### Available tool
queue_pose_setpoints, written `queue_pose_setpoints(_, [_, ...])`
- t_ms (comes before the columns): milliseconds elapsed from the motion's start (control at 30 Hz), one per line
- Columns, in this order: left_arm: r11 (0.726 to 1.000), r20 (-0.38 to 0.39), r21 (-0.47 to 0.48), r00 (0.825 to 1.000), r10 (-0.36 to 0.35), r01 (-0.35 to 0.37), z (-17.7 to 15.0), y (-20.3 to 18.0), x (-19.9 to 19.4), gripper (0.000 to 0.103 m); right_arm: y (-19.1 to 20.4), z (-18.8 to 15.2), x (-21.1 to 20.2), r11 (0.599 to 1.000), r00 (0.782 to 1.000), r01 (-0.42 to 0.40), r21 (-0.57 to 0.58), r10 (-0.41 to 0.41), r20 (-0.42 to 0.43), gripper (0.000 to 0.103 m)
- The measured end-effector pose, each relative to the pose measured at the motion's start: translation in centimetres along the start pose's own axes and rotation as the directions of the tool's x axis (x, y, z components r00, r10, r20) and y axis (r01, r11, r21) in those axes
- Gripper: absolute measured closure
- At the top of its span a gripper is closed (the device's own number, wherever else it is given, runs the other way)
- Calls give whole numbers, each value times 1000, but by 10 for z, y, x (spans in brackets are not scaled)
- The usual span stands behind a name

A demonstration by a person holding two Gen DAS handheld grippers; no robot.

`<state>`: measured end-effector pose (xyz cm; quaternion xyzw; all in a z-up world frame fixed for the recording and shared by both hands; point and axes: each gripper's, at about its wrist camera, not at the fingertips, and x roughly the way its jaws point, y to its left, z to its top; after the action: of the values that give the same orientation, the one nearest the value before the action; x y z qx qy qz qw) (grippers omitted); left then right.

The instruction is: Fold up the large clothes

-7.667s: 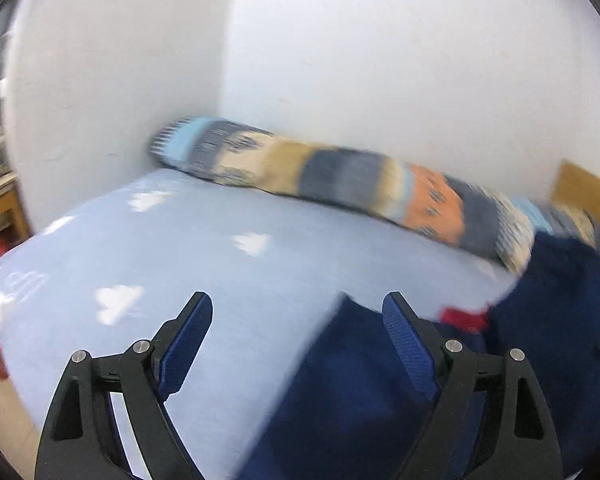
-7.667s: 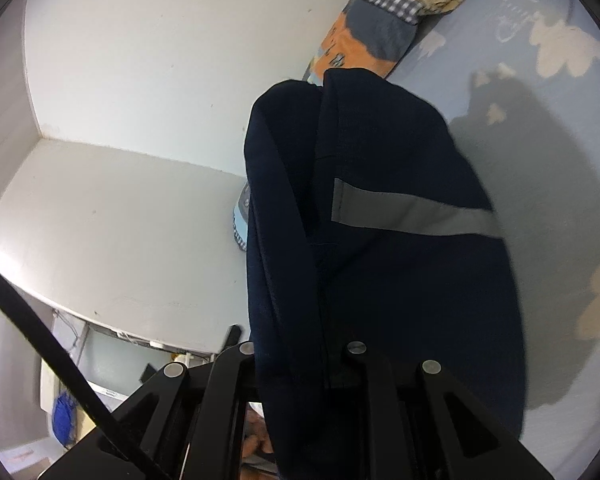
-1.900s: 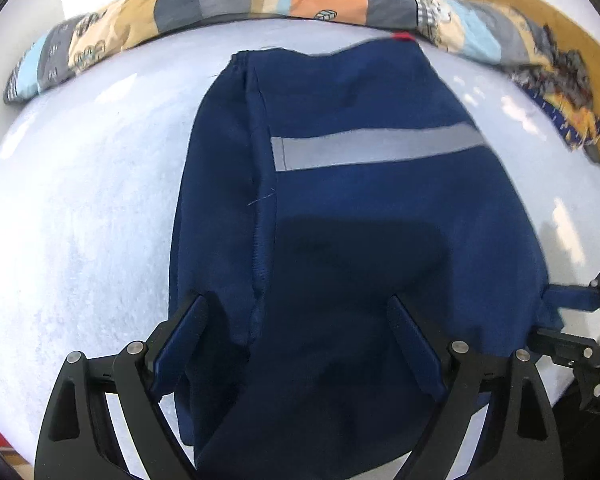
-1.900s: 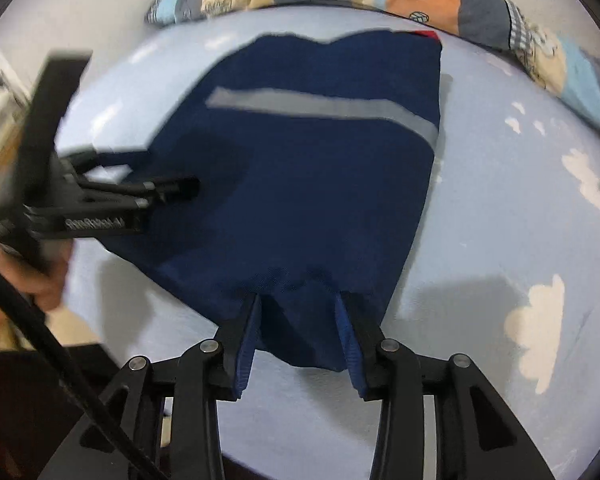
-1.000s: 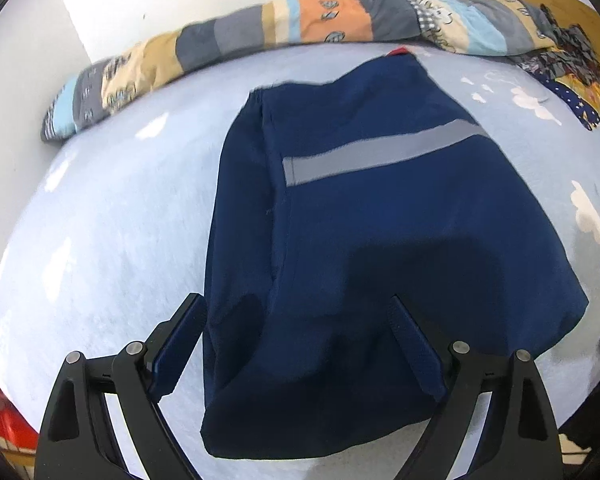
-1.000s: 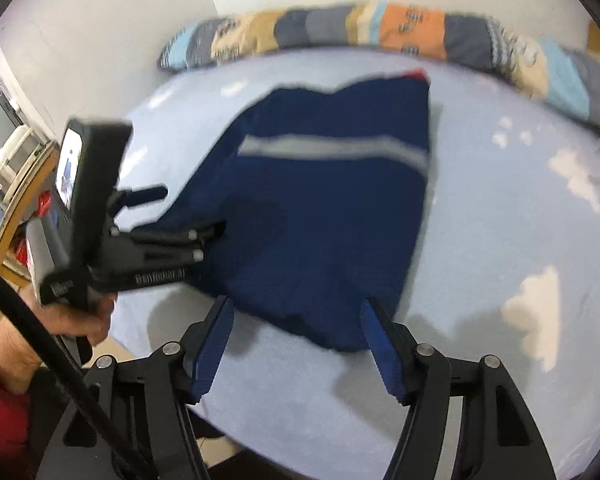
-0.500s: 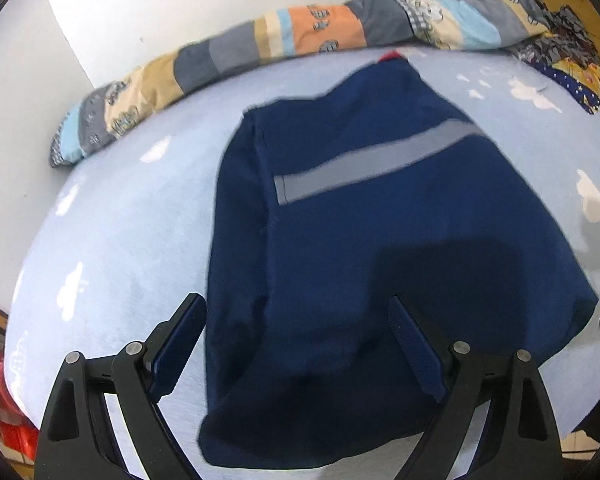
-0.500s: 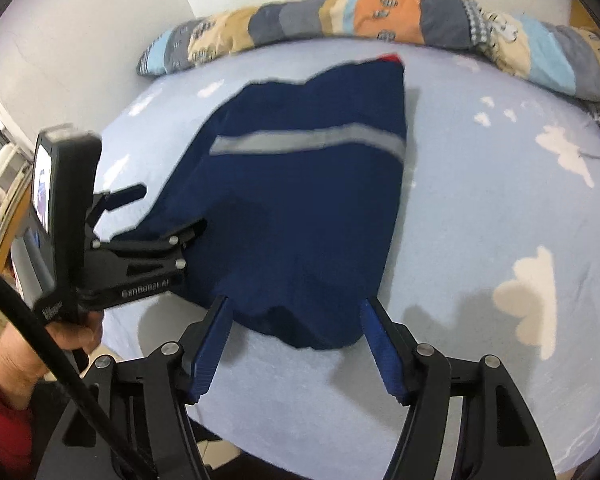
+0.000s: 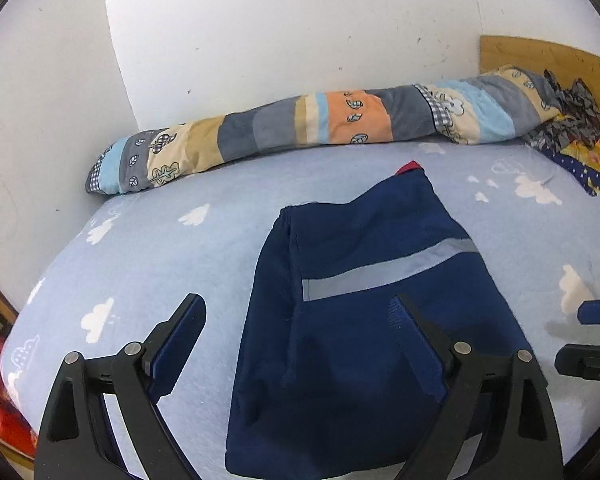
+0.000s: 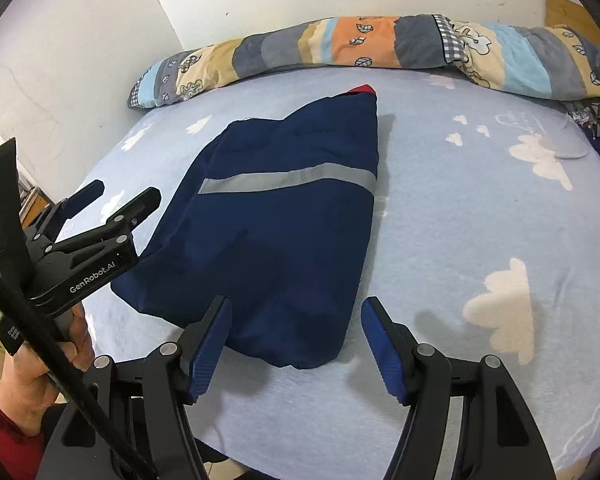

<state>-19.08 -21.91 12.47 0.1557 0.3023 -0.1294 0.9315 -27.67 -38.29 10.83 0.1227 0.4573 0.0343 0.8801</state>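
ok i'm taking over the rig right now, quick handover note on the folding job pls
Left gripper: open, empty, above the garment's near left edge.
Right gripper: open, empty, over its near right corner.
Navy garment: folded into a compact bundle, grey stripe up, flat on the blue cloud sheet; patchwork quilt roll by the wall.
Done: folds made, both grips off.
Left: possibly one more fold or tidying; your call.
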Motion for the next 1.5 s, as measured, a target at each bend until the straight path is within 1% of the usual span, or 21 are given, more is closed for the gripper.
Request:
queue_pose_setpoints(133, [999,-9,37,1000,24,-23,-3,-4,4,11,5,-3,7,1000,1000,0,-20,-1,-29,31])
queue_pose_setpoints(367, [998,30,49,999,39,-40,-2,-5,-3,11,12,-5,7,999,1000,16,-52,-17,-21,31])
queue_pose_setpoints(533, [997,32,66,998,45,-47,-2,-6,-3,11,6,-5,8,1000,1000,4,-24,-5,-30,31])
queue_pose_setpoints(600, [997,25,66,999,42,-43,-2,-5,-1,11,1,-3,10,1000,999,-30,6,30,-39,31])
queue_pose_setpoints(700, [997,6,67,999,41,-41,-3,-4,3,11,-10,3,15,996,997,-66,55,68,-46,31])
queue_pose_setpoints(800, [998,-17,55,999,36,-35,-4,0,10,10,-23,8,23,991,994,-81,103,88,-62,30])
queue_pose_setpoints(933, [1000,-62,16,998,28,-27,-5,10,24,10,-35,13,34,984,991,-92,153,105,-83,29])
queue_pose_setpoints(1000, [1000,-89,-13,996,22,-23,-5,16,31,10,-40,17,41,981,990,-95,168,111,-90,29])
queue_pose_setpoints(1100, [993,-168,-112,985,-40,22,-4,35,52,10,-48,23,50,972,985,-126,200,146,-88,29])
queue_pose_setpoints(1133, [984,-213,-174,973,-85,48,-5,46,62,11,-50,25,53,968,984,-136,211,157,-85,29])
queue_pose_setpoints(1167, [963,-258,-254,953,-155,88,-7,58,74,11,-55,27,57,961,981,-152,231,175,-80,28])
queue_pose_setpoints(1200, [929,-295,-348,925,-238,127,-11,71,86,11,-58,29,61,956,980,-160,246,184,-79,27])
queue_pose_setpoints(1267, [851,-326,-502,878,-351,154,-20,95,105,11,-64,32,70,943,973,-185,277,216,-82,26])
queue_pose_setpoints(1300, [793,-326,-585,847,-421,169,-27,108,115,11,-68,34,77,930,965,-212,301,248,-85,26])
queue_pose_setpoints(1333, [747,-321,-642,823,-469,175,-34,118,123,11,-70,35,81,924,961,-225,311,263,-87,26])
queue_pose_setpoints(1433, [629,-288,-754,765,-577,191,-54,138,143,11,-79,40,97,895,945,-272,353,317,-77,24])
queue_pose_setpoints(1467, [600,-272,-775,752,-601,199,-59,141,147,11,-82,42,103,885,938,-289,364,338,-79,20])
queue_pose_setpoints(1500, [578,-257,-788,741,-621,212,-61,143,150,10,-85,44,110,877,932,-301,375,353,-79,20])
